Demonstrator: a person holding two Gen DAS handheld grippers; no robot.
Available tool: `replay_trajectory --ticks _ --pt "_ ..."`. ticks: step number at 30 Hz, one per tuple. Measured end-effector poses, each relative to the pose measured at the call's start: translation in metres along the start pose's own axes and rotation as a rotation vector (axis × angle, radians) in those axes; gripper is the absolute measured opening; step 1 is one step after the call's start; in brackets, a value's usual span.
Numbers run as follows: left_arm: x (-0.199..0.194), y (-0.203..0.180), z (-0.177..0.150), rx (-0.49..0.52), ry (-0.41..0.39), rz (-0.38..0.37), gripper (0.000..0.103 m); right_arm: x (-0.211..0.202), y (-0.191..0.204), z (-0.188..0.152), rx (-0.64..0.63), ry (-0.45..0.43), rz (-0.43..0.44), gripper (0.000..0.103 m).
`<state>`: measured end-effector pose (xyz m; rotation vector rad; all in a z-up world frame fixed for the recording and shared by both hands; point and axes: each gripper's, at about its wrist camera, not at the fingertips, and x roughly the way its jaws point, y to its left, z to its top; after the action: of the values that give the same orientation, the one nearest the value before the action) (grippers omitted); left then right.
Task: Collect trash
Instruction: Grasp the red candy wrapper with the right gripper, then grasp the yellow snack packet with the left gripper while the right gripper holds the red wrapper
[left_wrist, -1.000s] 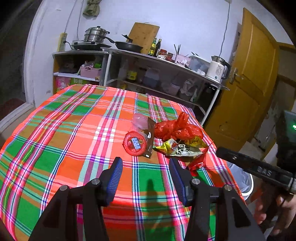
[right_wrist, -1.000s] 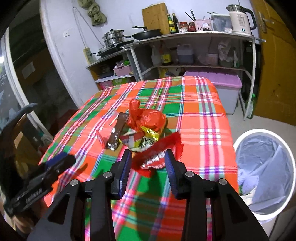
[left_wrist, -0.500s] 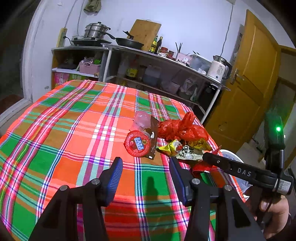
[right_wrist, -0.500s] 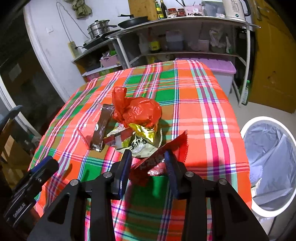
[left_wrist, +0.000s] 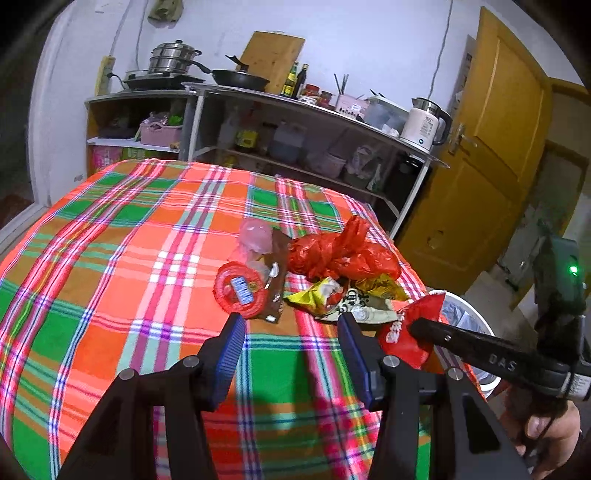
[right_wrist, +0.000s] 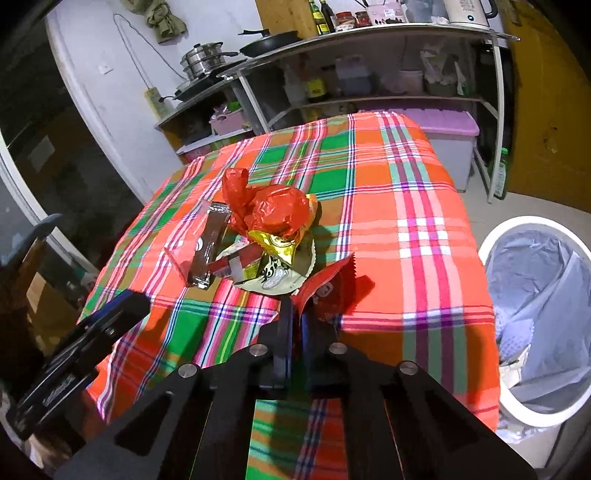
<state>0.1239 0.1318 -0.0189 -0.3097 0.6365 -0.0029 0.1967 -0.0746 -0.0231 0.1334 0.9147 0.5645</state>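
One red wrapper (right_wrist: 325, 291) is pinched in the right gripper (right_wrist: 295, 314).

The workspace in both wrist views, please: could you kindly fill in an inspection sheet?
Surface: table under plaid cloth.
Job's things: red wrapper; red bag; brown bar wrapper; round red packet; noodle packet; lined bin beside the table.
Clutter: nothing seen.
Grippers: left gripper open, empty; right gripper has just closed on the red wrapper.
Cables: white cord on wall.
Surroundings: kitchen shelves, yellow door.
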Motion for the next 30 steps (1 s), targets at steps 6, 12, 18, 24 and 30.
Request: replay_trajectory --ticks 6,12,18,24,30 --pt "0.021 -0.013 0.010 0.042 0.023 -0.008 0.052 -0.011 -0.011 -0.002 0.004 -0.009 -0.003 0.004" --pt "0.049 -0.027 0.020 0.097 0.059 -0.009 0.052 -0.015 -0.022 -0.002 0.015 -0.008 0.003 0.004" --pt "0.075 -0.037 0.028 0.149 0.101 -0.015 0.052 -0.017 -0.029 -0.001 0.022 -0.009 0.014 0.004" --pt "0.095 -0.036 0.028 0.147 0.161 0.006 0.050 -0.019 -0.033 0.001 0.029 -0.016 0.020 0.004" --pt "0.094 -0.036 0.026 0.144 0.165 0.019 0.035 -0.023 -0.036 0.001 0.029 -0.024 0.017 0.004"
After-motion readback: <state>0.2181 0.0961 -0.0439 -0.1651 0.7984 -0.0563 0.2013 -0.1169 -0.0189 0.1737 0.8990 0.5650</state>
